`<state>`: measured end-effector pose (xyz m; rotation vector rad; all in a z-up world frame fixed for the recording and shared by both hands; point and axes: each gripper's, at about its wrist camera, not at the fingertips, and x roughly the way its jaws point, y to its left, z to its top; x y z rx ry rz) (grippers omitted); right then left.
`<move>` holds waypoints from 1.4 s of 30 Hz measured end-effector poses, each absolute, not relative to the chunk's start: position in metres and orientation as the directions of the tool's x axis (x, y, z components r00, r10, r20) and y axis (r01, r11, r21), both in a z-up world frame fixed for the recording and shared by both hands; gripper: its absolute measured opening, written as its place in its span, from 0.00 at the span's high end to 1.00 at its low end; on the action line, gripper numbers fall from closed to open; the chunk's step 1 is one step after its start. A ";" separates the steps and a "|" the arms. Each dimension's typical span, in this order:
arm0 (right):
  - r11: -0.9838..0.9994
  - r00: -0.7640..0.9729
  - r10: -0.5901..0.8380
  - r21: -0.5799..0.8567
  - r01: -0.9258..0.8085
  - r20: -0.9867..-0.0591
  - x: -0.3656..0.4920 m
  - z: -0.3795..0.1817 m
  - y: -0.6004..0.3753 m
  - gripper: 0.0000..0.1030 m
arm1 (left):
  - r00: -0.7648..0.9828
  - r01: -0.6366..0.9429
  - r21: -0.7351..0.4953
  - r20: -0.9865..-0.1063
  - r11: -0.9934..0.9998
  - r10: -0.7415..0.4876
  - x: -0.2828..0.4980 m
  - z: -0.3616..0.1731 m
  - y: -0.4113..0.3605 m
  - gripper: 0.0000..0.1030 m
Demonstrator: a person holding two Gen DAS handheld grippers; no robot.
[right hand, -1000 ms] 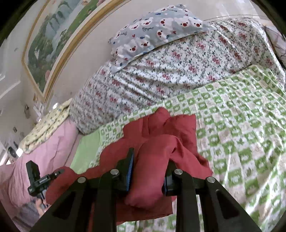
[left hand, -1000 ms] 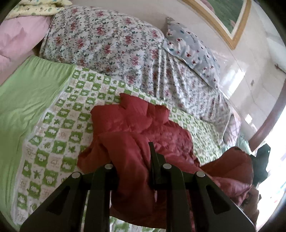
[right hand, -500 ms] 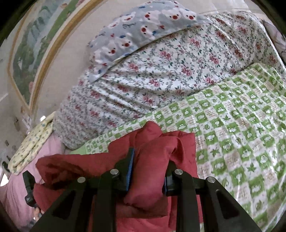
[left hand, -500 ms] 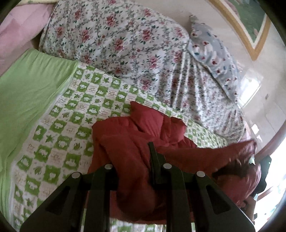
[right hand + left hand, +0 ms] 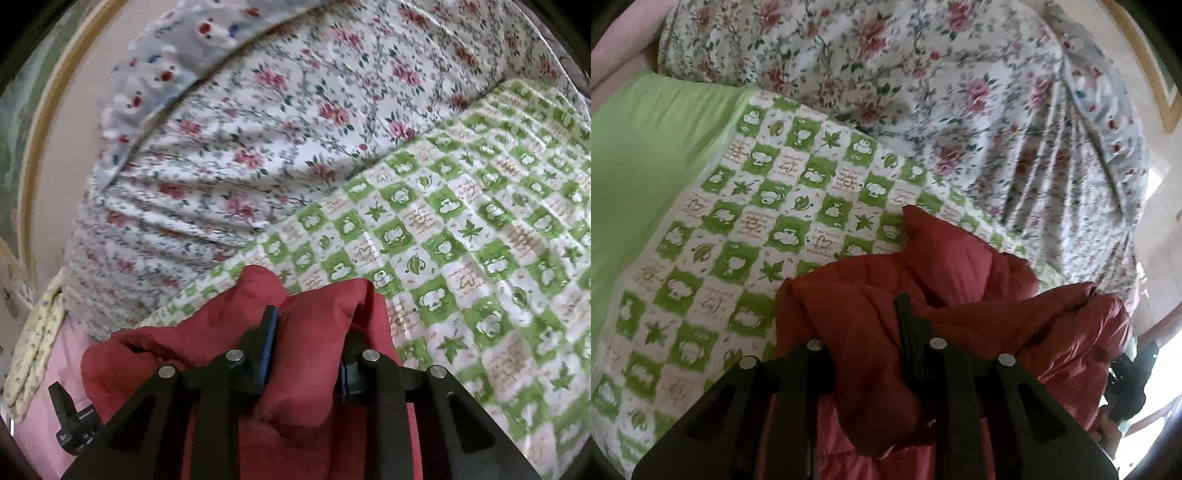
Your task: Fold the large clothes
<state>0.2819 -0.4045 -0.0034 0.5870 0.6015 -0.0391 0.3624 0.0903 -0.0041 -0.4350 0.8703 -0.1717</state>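
A padded red jacket (image 5: 945, 269) lies bunched on the green-and-white checked bedspread (image 5: 746, 206). My left gripper (image 5: 866, 325) is shut on a thick fold of it; the fabric hides the left fingertip. The jacket stretches right toward the other gripper, a dark shape (image 5: 1130, 384) at the right edge. In the right wrist view the red jacket (image 5: 207, 332) fills the lower middle, and my right gripper (image 5: 308, 343) is shut on a puffy fold of it. The left gripper (image 5: 72, 421) shows at lower left.
A floral duvet (image 5: 923, 85) is heaped behind the jacket, with a blue patterned pillow (image 5: 170, 70) on it. A plain green sheet (image 5: 646, 147) lies left. Pink bedding (image 5: 55, 354) and a framed picture (image 5: 33, 122) are at the left of the right wrist view.
Both grippers have moved forward and lower over the bed with the jacket still held. The jacket's far end sits nearer the floral duvet, and the stretch between the grippers has lifted.
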 end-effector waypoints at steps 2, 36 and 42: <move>0.831 0.827 0.126 0.514 0.213 -0.548 0.291 -0.010 -0.407 0.74 | 0.636 -0.032 -0.427 -0.706 0.904 -0.311 0.372 -0.011 0.087 0.80; 0.851 0.802 0.032 0.436 0.291 -0.597 0.325 -0.035 -0.406 0.67 | 0.596 0.320 -0.279 -0.684 0.905 -0.421 0.263 0.007 -0.006 0.51; 0.862 0.845 0.079 0.462 0.208 -0.528 0.293 0.007 -0.399 0.53 | 0.612 0.260 -0.146 -0.740 0.955 -0.280 0.289 -0.027 -0.016 0.51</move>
